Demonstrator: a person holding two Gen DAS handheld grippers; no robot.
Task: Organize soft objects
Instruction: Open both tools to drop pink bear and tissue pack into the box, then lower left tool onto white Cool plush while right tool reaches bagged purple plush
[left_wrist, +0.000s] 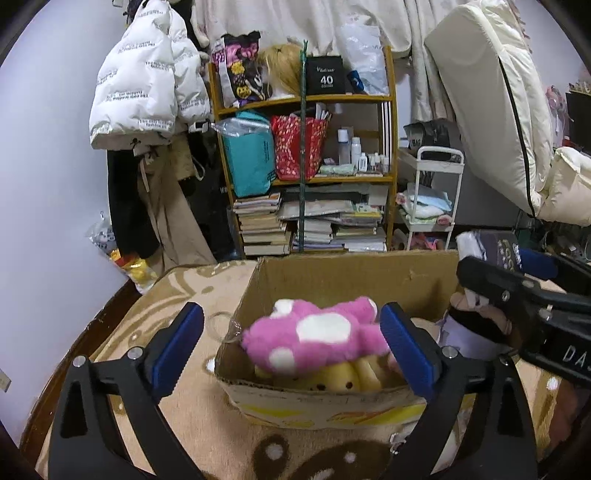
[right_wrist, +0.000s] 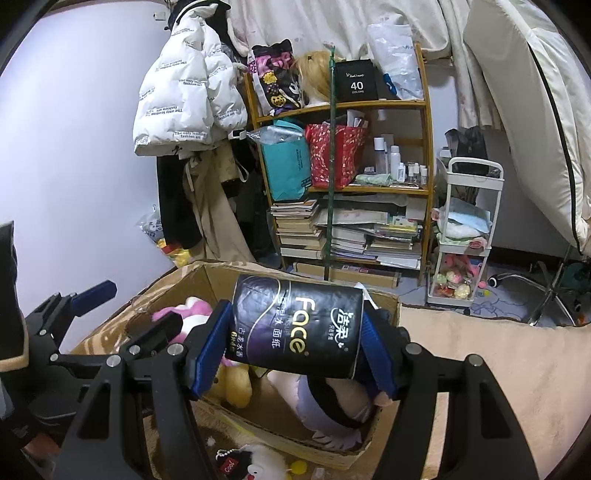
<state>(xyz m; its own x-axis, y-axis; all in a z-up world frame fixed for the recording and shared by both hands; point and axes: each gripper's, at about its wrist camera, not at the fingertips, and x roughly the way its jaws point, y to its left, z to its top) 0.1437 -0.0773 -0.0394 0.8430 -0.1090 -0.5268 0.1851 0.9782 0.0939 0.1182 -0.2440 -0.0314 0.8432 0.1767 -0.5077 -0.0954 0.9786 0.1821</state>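
Note:
A cardboard box (left_wrist: 354, 273) stands on a beige patterned blanket. In the left wrist view a pink plush with white spots (left_wrist: 314, 338) is blurred over the box, above a yellow plush (left_wrist: 332, 380). My left gripper (left_wrist: 291, 350) is open, its blue pads either side of the pink plush, not touching. In the right wrist view my right gripper (right_wrist: 295, 354) is shut on a black tissue pack marked "Face" (right_wrist: 295, 328), held above the box (right_wrist: 384, 306). A doll in pale clothes (right_wrist: 332, 410) lies in the box below it.
A wooden shelf (left_wrist: 306, 177) with bags, bottles and stacked books stands behind the box. A white jacket (left_wrist: 144, 74) hangs at left. A white trolley (right_wrist: 465, 236) stands right of the shelf. Small plush items (right_wrist: 255, 461) lie on the blanket before the box.

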